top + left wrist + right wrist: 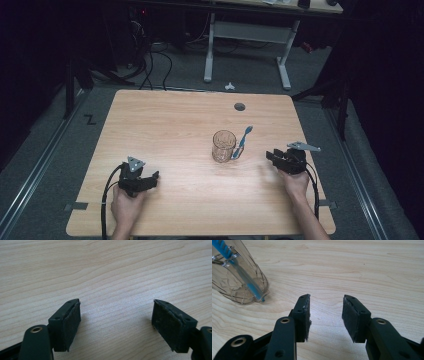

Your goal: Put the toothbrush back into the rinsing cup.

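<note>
clear ribbed plastic cup (223,145) stands upright mid-table on the light wooden table (165,125), blue toothbrush (242,141) leaning on its outside. right gripper (272,156) just beside it, jaws half spread, empty. left gripper (153,176) well apart, jaws spread wide, empty.

Both grippers are black. The left gripper (137,180) carries a grey three-cornered plate on top and trails a black cable; the right gripper (286,160) has the same (its plate juts sideways). The jaws are flat black blocks with worn pads, small screw holes, and brass-ringed pivots. Forearms are bare.
</note>
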`<state>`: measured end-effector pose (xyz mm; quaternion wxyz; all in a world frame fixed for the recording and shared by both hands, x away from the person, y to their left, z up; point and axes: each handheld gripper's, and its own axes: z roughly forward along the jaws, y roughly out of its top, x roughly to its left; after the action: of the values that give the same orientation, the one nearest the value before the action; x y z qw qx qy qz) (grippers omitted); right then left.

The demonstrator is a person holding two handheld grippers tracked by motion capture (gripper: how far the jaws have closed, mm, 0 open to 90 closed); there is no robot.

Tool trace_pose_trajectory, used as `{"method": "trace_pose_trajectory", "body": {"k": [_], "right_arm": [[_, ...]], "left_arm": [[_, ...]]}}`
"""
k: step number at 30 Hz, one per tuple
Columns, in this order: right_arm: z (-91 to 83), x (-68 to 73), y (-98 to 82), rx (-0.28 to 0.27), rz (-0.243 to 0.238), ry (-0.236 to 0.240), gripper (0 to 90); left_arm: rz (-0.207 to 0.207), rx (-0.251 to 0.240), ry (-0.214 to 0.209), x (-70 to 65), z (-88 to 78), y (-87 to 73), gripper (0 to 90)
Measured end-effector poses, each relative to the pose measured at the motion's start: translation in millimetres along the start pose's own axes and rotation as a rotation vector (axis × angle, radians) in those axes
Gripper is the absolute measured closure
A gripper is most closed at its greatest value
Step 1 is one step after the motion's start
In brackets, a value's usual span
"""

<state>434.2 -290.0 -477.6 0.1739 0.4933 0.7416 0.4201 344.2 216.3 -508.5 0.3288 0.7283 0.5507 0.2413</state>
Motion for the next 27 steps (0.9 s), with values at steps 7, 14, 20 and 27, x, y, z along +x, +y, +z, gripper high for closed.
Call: {"method": "trace_pose_trajectory", "body": {"k": [7,14,20,27], "right_arm": [[5.1,0.9,-1.9,0.014,-0.012,-0.014,58.0],[9.3,2.3,-3.4,0.023,-0.023,-0.028,57.7],[12.4,3.1,-4.5,0.024,-0.029,-0.035,57.1],[16.5,5.5,-6.2,0.031,-0.040,-0.053,57.0]], "left_arm": [[0.000,0.000,0.000,0.0,0.0,0.0,23.7],[0.000,0.000,0.000,0.0,0.0,0.0,23.7],[0.000,0.000,0.000,0.0,0.0,0.0,23.7],[0.000,0.000,0.000,0.0,0.0,0.0,23.7]]}}
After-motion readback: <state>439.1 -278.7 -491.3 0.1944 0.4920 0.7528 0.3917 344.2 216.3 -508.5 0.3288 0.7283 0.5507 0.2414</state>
